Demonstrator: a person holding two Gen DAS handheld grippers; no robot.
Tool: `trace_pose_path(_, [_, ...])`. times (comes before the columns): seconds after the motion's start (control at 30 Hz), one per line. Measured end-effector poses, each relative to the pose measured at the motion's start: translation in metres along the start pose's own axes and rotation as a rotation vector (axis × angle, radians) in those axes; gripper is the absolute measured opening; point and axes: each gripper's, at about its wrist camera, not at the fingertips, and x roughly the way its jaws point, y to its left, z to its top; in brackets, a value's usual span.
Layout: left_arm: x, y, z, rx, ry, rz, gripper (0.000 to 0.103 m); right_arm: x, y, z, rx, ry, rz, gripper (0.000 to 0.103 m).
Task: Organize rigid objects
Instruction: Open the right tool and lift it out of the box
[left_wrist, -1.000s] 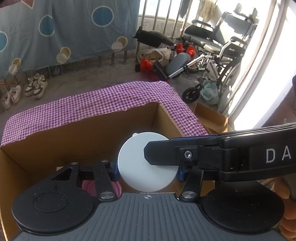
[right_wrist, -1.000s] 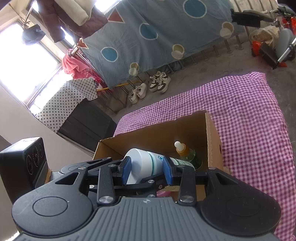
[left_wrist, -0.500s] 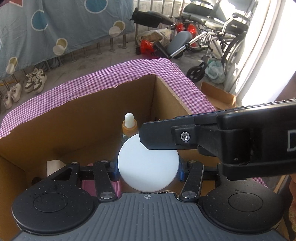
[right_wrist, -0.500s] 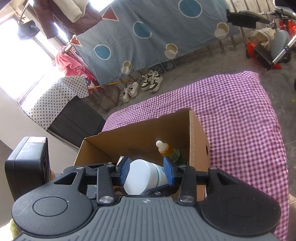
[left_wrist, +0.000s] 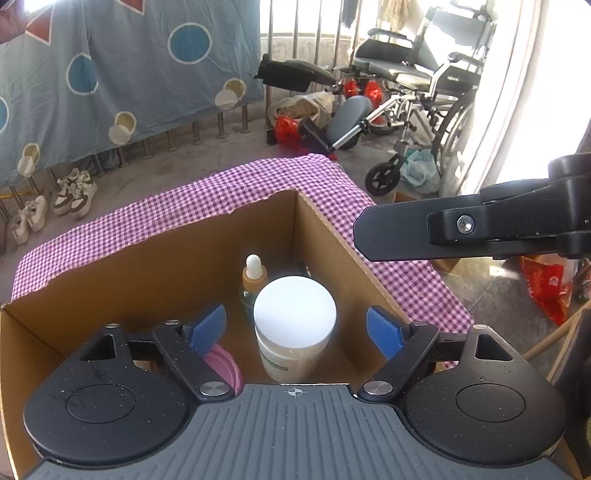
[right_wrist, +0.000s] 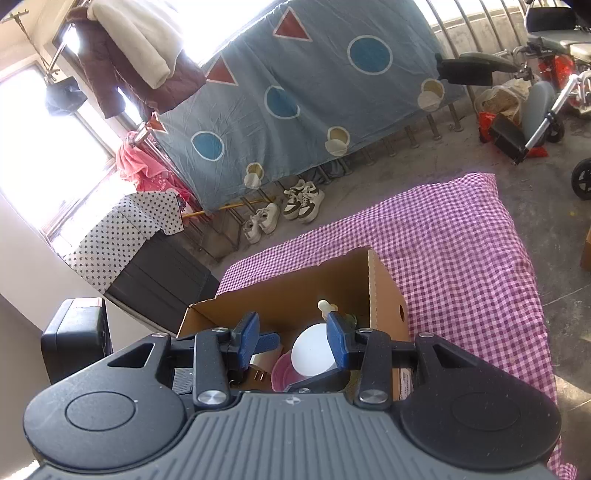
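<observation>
Standing upright in the box (left_wrist: 110, 280), the white-lidded jar (left_wrist: 294, 325) rests in its far right corner as we look down the left gripper (left_wrist: 295, 328). Its blue pads are spreading apart and clear of the jar on both sides, so we judge this item delivered. The jar's long axis runs vertical, lid up toward us. Just behind it stands a dropper bottle (left_wrist: 253, 277), also upright, tip up. A pink round thing (left_wrist: 221, 363) lies beside the jar, away from the corner. The black bar entering above the box's right wall is part of the right gripper (left_wrist: 461, 232).

From the right wrist, the box (right_wrist: 384, 291) sits on the checked cloth (right_wrist: 461, 258), with the jar (right_wrist: 314, 350), dropper bottle (right_wrist: 327, 306) and pink thing (right_wrist: 282, 369) all inside. Our right gripper (right_wrist: 293, 338) hangs above the box at a middling gap, nothing pinched between its pads. No loose items show on the cloth, so we judge the sorting near its end; what lies outside both views we cannot tell.
</observation>
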Motion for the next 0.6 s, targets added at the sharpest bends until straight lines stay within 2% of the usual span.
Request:
trace_pose_path(0.1, [-0.032,0.003,-0.004,-0.011,-0.059,-0.028,0.092,-0.027,0.013,-0.005,-0.012,-0.052,0.003,0.043])
trace_pose_path(0.17, [-0.056,0.007,-0.01,-0.027,-0.109,-0.05,0.102,-0.047,0.025,-0.009,-0.031,-0.082,0.001,0.043])
trace_pose_path(0.27, [-0.089,0.016,-0.021,-0.051,-0.166,-0.059,0.102,-0.078,0.049,-0.018,-0.077,-0.124,-0.01,0.043])
trace_pose_path(0.37, [-0.119,0.026,-0.038,-0.086,-0.201,-0.034,0.103,-0.103,0.068,-0.029,-0.11,-0.16,-0.021,0.043])
trace_pose_path(0.47, [-0.139,0.037,-0.055,-0.117,-0.192,0.016,0.103,-0.125,0.087,-0.046,-0.151,-0.199,-0.036,0.044])
trace_pose_path(0.5, [-0.143,0.039,-0.059,-0.122,-0.189,0.035,0.103,-0.129,0.092,-0.052,-0.16,-0.208,-0.046,0.049])
trace_pose_path(0.53, [-0.147,0.042,-0.064,-0.132,-0.192,0.069,0.103,-0.132,0.097,-0.058,-0.169,-0.215,-0.057,0.065])
trace_pose_path(0.57, [-0.151,0.043,-0.07,-0.139,-0.199,0.101,0.103,-0.135,0.103,-0.068,-0.179,-0.236,-0.068,0.102])
trace_pose_path(0.6, [-0.156,0.044,-0.076,-0.152,-0.21,0.146,0.103,-0.137,0.108,-0.077,-0.196,-0.26,-0.069,0.101])
